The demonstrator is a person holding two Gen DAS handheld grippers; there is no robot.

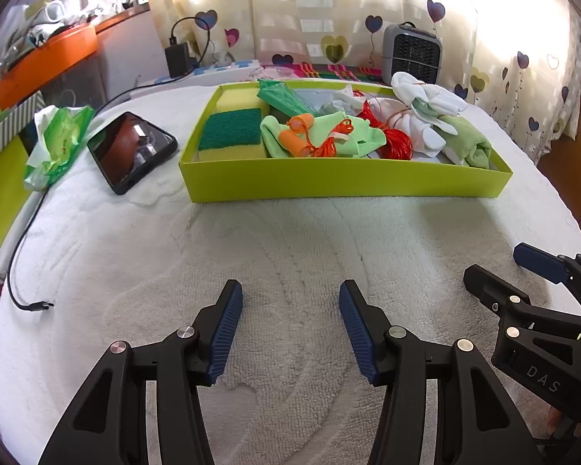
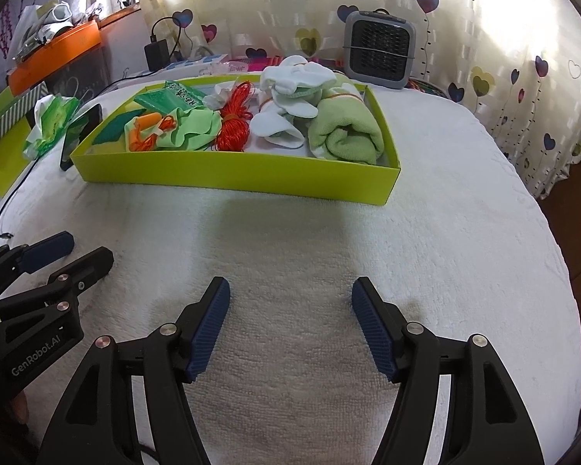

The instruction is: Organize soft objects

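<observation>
Both claws hover over a white towel-covered bench, side by side and well apart from the work items. The left claw has its blue ribbed pads spread, with only bare towel between them; the right claw is likewise spread wide and grips nothing. In the left wrist view, the right claw appears at 4 o'clock; in the right wrist view, the left claw appears at 9 o'clock. The lime-green box sits at 12 o'clock from both claws, on the towel. Its contents, from the box's left end to its right end: a yellow sponge with a green scouring face, a green packet, a light green cloth carrying orange earplugs on a cord, a red cord bundle, white socks and a rolled green towel. Outside the box, at 10 o'clock, lie a black phone, a tissue pack and a black cable. A grey heater stands behind the box at 1 o'clock.
</observation>
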